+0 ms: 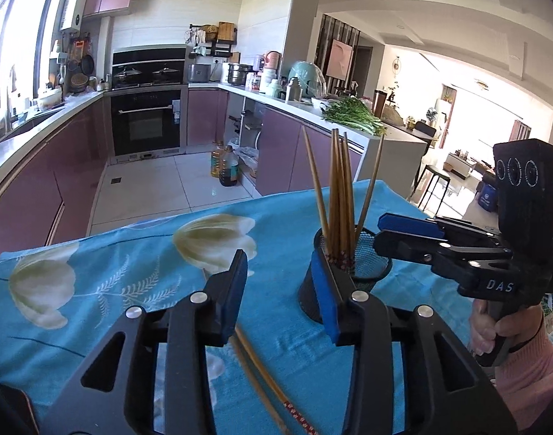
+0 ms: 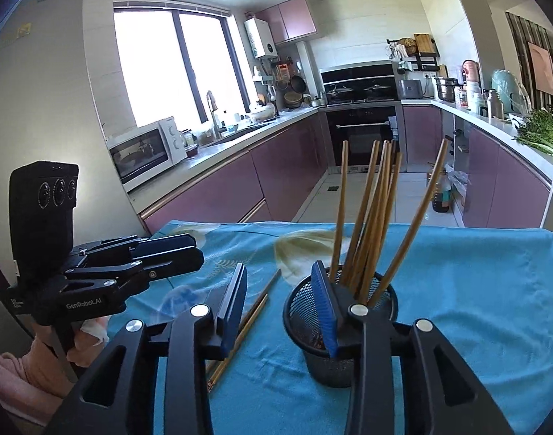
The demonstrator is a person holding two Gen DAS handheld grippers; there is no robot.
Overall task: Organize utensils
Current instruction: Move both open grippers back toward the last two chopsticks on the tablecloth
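Note:
A black mesh holder (image 1: pixel 372 266) (image 2: pixel 330 366) stands on the blue flowered cloth (image 1: pixel 131 253) (image 2: pixel 457 290) with several wooden chopsticks (image 1: pixel 339 195) (image 2: pixel 370 210) upright in it. Two loose chopsticks (image 1: pixel 261 373) (image 2: pixel 247 322) lie flat on the cloth left of the holder. My left gripper (image 1: pixel 278 257) (image 2: pixel 198 250) is open above the loose pair, nothing between its blue pads. My right gripper (image 2: pixel 279 266) (image 1: pixel 381 233) is open too, its right finger in front of the holder's rim, nothing gripped. Pink sleeves show at both handles.
The cloth covers a table whose far edge drops to a tiled floor, where oil bottles (image 1: pixel 227 166) stand. Purple kitchen cabinets line both sides; a microwave (image 2: pixel 145 148) sits on the left counter and leafy greens (image 1: pixel 352 114) on the right one.

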